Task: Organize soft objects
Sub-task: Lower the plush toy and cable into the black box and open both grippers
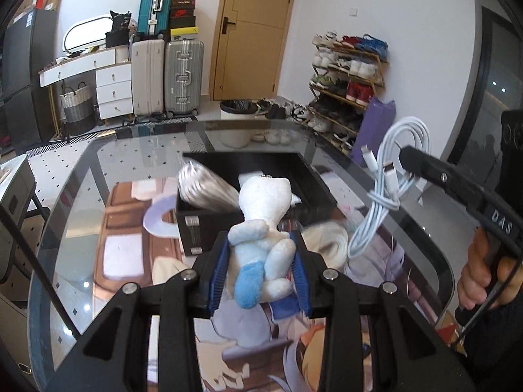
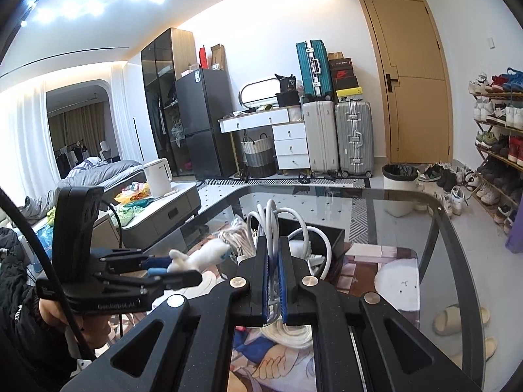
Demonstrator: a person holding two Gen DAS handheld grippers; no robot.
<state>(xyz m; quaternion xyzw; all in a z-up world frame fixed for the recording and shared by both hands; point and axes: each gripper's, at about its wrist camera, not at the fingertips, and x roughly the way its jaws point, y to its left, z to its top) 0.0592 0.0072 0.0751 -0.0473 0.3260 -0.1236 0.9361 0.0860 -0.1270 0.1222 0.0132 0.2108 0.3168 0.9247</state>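
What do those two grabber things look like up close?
Both are black plastic, handheld. The left gripper and the right gripper have two flat fingers lined with ribbed blue pads, on slotted black arms with round silver bolts. White letters mark their sides, thin black cables trail off, and the person's sleeves are dark.

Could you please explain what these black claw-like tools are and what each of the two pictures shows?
They are hand-held grabbers; a person squeezes one in each hand, and each carries a camera looking along its fingers. The left camera shows the left claw gripping a small white-and-blue plush toy. The right camera shows the right claw clamped on a coiled white charging cable. Each tool also appears in the other's picture. Below lie a glass-topped table and an open black box already holding some things.
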